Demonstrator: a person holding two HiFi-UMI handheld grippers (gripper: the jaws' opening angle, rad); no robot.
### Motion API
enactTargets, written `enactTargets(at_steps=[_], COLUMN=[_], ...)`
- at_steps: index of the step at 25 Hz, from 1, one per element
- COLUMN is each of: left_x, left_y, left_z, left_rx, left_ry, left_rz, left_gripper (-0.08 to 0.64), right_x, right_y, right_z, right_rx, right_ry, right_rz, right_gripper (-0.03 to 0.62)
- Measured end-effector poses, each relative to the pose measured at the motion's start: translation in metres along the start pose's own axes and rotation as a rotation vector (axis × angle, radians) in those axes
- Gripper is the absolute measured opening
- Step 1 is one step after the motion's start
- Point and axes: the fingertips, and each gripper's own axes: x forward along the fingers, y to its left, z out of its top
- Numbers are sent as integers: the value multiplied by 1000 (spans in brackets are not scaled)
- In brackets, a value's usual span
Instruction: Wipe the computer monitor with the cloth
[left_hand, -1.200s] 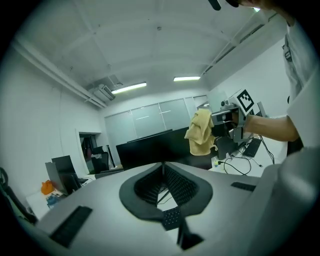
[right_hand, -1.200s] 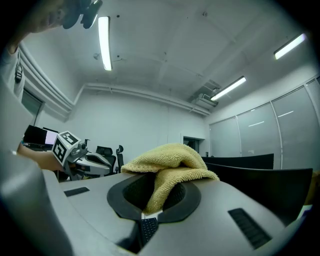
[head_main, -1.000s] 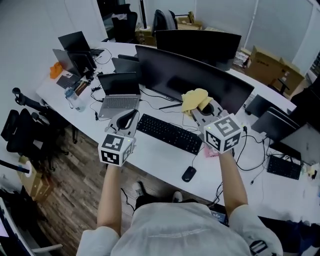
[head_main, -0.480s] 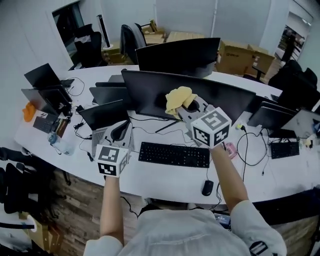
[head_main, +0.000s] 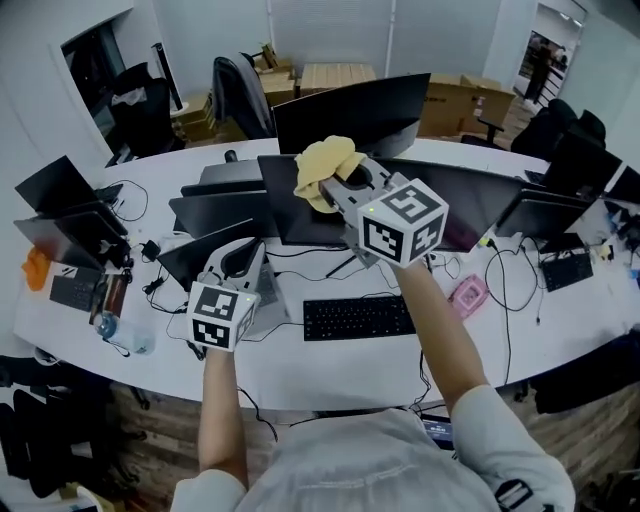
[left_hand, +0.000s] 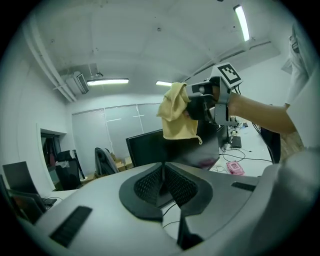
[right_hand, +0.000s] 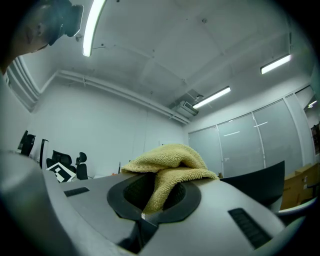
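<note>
Right claw (head_main: 338, 183) was clamped on the yellow cloth (head_main: 322, 163), folds bunched up and spilling over its jaws, and it was held high at the upper left part of the wide dark monitor (head_main: 470, 208) standing toward the counter's (head_main: 330, 365) far edge. Whether cloth met screen, no view could tell! Left claw (head_main: 240, 262) hung lower, over the counter's left part and just left of the keyboard (head_main: 358, 317), its jaws pressed together with nothing between them.
</note>
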Motion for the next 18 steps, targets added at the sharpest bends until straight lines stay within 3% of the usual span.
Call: enactTargets(at_steps=[9, 15, 18], left_x=[-7, -7, -7], left_y=[50, 78, 87], left_z=[0, -10, -17], left_rx=[9, -28, -41], left_ry=[-39, -57, -61], left_rz=[-58, -69, -75], left_gripper=[31, 31, 31], right_x=[92, 142, 157], right_y=[12, 0, -8], right_z=[19, -1, -23], right_rx=[7, -103, -233], right_ry=[-2, 101, 198], right_rz=[-3, -104, -161], right_gripper=[35, 35, 35])
